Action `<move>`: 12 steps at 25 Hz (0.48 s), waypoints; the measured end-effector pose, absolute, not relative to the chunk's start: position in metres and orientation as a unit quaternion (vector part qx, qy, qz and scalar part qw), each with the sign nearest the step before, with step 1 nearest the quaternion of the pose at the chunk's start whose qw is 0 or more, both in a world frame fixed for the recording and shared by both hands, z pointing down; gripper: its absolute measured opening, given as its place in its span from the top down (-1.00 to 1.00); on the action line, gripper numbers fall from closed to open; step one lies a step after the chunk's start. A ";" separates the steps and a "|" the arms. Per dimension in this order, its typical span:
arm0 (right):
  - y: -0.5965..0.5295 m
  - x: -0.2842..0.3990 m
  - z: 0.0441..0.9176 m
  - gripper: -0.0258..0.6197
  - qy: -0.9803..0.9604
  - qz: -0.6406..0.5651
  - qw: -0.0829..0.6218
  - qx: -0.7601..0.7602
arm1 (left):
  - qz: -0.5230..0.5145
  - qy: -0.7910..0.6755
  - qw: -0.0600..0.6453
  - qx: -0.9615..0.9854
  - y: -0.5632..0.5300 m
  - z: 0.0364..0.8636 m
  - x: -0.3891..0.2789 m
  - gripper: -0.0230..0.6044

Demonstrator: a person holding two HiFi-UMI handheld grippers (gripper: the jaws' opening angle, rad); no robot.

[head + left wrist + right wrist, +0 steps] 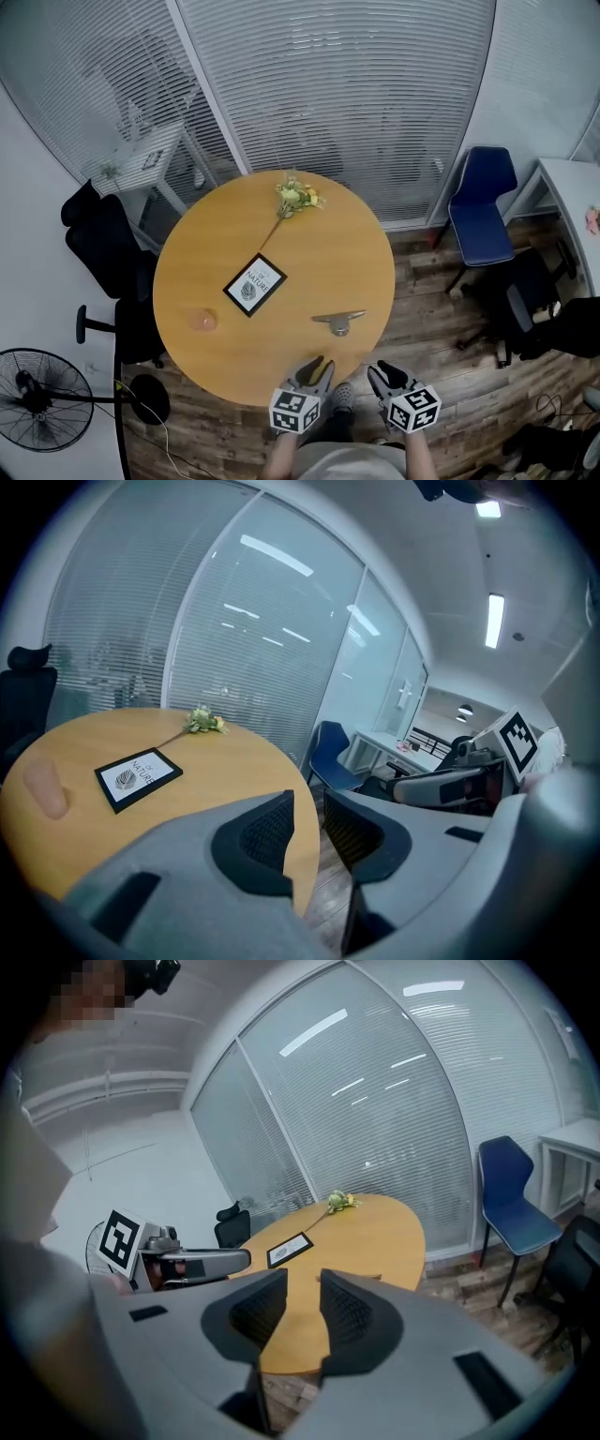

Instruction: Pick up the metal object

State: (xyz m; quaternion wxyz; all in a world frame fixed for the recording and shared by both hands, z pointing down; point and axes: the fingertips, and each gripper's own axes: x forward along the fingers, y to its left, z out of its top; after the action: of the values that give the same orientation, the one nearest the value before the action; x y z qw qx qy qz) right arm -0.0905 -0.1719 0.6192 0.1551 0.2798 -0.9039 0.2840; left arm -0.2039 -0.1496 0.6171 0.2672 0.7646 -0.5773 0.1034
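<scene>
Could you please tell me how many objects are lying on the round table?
4: flowers at the far edge, a framed card near the middle, a pale pink item toward the head view's left, and the metal object at the near right. None seems hidden.

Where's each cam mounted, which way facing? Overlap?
Head view: on the person's head, steeply down on the round table; left gripper and right gripper at bottom.
Left gripper view: on that gripper, along its open jaws over the table; right gripper at right.
Right gripper view: likewise; left gripper at left.
Shared: framed picture and flower in all three.
</scene>
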 end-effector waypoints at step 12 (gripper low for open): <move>-0.181 -0.085 0.634 0.56 -0.890 0.293 0.180 0.298 | 0.181 -0.507 0.242 0.807 -0.205 0.667 -0.198 0.53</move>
State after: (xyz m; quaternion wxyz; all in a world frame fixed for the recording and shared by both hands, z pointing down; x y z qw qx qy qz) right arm -0.0854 -0.1811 0.6338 0.1804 0.2979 -0.8904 0.2930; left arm -0.1979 -0.2047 0.6666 0.2417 0.8069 -0.5075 0.1815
